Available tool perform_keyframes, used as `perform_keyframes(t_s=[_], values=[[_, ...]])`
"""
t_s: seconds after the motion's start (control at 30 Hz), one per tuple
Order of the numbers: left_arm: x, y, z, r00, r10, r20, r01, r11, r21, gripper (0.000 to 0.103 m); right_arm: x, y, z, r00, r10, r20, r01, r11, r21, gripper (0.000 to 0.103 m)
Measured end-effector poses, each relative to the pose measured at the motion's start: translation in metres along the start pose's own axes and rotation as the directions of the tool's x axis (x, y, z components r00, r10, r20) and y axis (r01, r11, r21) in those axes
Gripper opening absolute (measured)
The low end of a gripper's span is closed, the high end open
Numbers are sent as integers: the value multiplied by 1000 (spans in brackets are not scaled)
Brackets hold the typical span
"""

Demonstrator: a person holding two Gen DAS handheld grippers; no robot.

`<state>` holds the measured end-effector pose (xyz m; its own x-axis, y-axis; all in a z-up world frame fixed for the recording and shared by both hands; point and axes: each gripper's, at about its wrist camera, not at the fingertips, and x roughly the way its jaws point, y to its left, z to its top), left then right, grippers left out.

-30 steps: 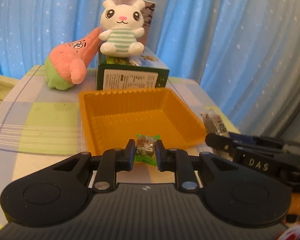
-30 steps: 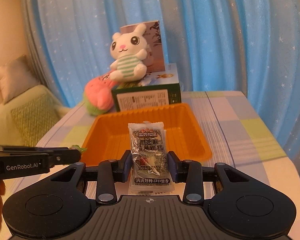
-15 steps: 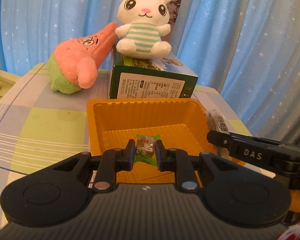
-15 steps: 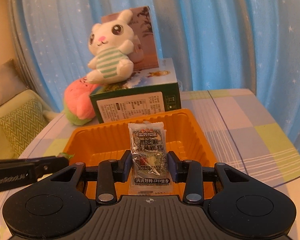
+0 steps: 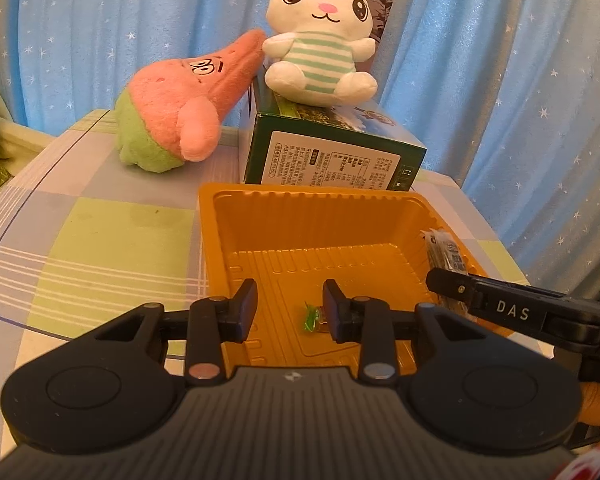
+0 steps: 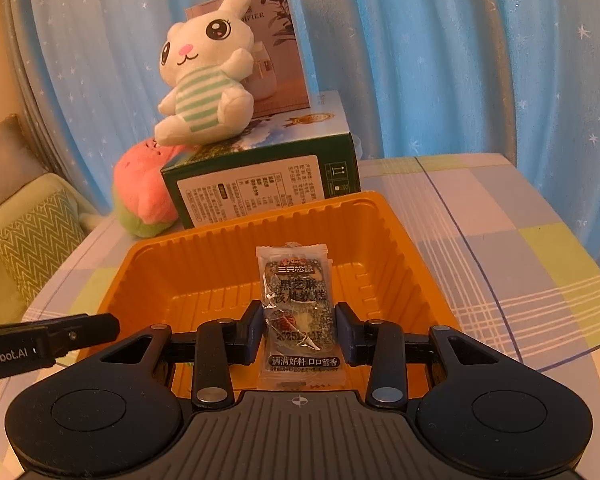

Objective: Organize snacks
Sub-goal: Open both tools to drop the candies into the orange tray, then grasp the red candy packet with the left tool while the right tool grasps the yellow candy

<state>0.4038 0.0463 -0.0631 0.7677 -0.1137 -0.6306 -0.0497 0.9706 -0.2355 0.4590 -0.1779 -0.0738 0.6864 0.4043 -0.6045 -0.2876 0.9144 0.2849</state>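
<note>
An orange plastic tray sits on the checked tablecloth. My left gripper hangs over its near part with jaws opening. A small green-wrapped candy lies loose on the tray floor beside the right finger, no pad pressing it. My right gripper is shut on a clear packet of dark sesame snack, held upright over the tray. In the left wrist view that packet shows at the tray's right rim. The left gripper's finger enters the right wrist view from the left.
Directly behind the tray stands a green box with a white bunny plush on top and a taller carton behind it. A pink star plush lies at the back left. Blue curtains hang behind; a cushion lies left.
The left jaws have opened and let go of the green candy, which now lies in the tray. Both grippers have moved forward and lower over the tray. The right grip is unchanged.
</note>
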Motion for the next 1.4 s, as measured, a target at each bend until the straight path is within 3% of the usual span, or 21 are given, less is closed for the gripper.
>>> perform_keyframes(t_s=[0.23,0.33,0.73,0.97,1.4], values=[[-1,0,-1,1000,1,0,-1,1000,7,39,-2,-2,3,998,50,35,-52,998,40,40],[-3,0,-3,1000,5,1,-5,1000,17,48,-6,-6,3,998,41,53,-45,997,68,57],[-39,-1,-9,998,7,55,-7,1000,7,63,-62,-2,-8,986,-62,155,59,998,22,58],[-82,-8,-28,997,-19,79,18,1000,17,69,-111,4,-32,979,-109,173,112,994,-8,61],[-165,-16,-91,997,-31,74,28,999,44,77,-198,-2,-114,981,-155,120,145,986,85,62]])
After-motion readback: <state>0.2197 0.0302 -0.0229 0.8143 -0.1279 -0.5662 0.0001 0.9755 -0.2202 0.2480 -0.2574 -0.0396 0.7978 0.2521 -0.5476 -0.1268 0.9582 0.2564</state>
